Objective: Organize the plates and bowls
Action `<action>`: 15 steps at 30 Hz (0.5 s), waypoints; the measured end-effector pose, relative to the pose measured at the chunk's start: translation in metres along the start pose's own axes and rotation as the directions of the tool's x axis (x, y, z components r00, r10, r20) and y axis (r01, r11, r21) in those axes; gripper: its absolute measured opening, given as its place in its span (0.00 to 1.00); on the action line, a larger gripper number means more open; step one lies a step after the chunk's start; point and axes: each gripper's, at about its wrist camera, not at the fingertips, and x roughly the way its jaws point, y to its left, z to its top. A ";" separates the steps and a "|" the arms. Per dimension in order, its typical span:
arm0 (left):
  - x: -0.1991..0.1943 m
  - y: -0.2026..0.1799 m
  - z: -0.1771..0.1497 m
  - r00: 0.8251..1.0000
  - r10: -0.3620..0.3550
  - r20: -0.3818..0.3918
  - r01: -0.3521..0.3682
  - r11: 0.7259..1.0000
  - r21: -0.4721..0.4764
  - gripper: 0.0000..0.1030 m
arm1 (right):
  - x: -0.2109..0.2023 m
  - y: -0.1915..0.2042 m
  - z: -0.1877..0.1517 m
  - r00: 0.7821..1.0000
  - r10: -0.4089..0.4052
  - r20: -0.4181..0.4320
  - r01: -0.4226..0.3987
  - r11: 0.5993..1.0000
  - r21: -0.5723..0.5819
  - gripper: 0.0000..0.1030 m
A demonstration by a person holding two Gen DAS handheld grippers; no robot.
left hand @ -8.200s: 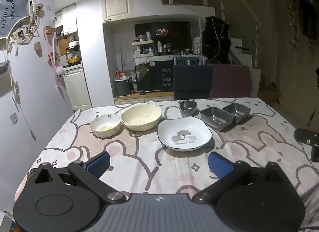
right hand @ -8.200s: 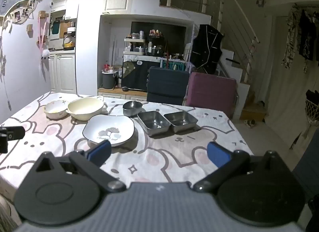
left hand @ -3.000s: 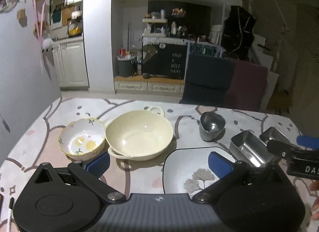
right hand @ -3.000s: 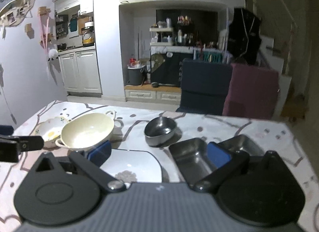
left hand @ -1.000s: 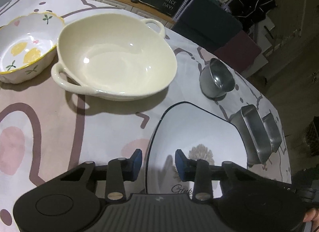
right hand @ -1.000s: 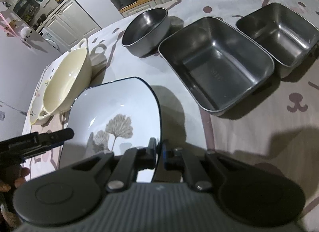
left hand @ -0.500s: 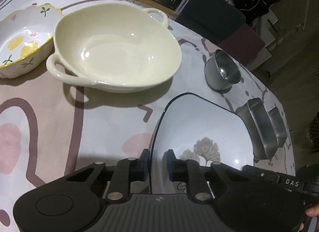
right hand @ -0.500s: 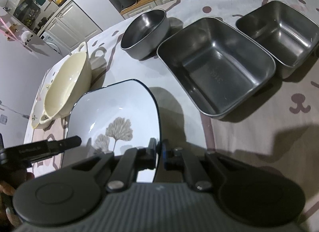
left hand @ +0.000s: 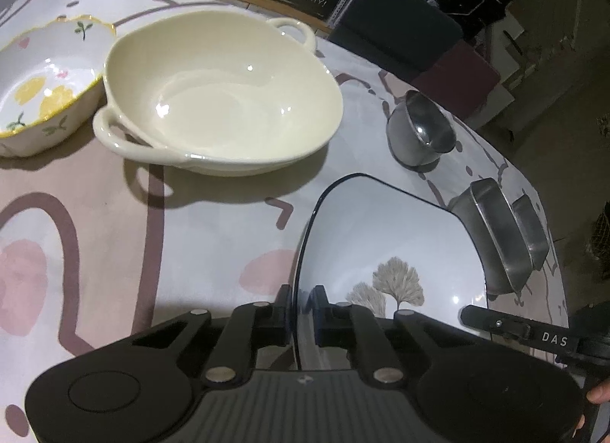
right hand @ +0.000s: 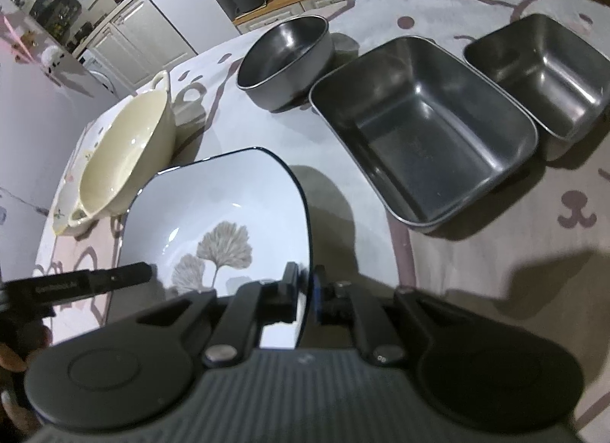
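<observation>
A square white plate (left hand: 381, 233) with a dark rim and a tree print lies between my two grippers on the table. My left gripper (left hand: 303, 305) straddles its near left rim; its jaws are closing, with a pad on each side of the edge. My right gripper (right hand: 305, 283) is shut on the plate's (right hand: 213, 206) near right rim. A finger of the right gripper (left hand: 495, 323) shows low on the right in the left wrist view. A cream two-handled bowl (left hand: 221, 100) stands behind the plate, with a flowered bowl (left hand: 38, 84) at its left.
A round steel bowl (right hand: 286, 58) stands behind the plate. A large steel tray (right hand: 423, 130) and a small one (right hand: 537, 73) sit to its right. The tablecloth (left hand: 95, 252) has a pink bear pattern. Dark chairs stand past the table's far edge.
My left gripper's jaws have closed from a wide gap onto the plate's left rim. My right gripper stays pinched on the right rim, and the plate has shifted slightly in view.
</observation>
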 end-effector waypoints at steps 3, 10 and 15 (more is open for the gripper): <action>-0.011 0.002 0.001 0.999 -0.023 0.025 0.024 1.000 -0.011 0.10 | -0.004 0.005 -0.001 1.000 -0.002 -0.004 0.002 1.000 -0.022 0.10; -0.050 0.001 -0.012 0.998 -0.038 0.049 0.037 0.999 0.012 0.10 | -0.027 0.018 -0.009 1.000 0.020 0.017 -0.019 0.999 -0.039 0.11; -0.079 0.013 -0.027 0.998 -0.037 0.059 0.037 0.999 0.005 0.10 | -0.041 0.034 -0.030 0.999 0.041 -0.012 -0.042 0.998 -0.055 0.11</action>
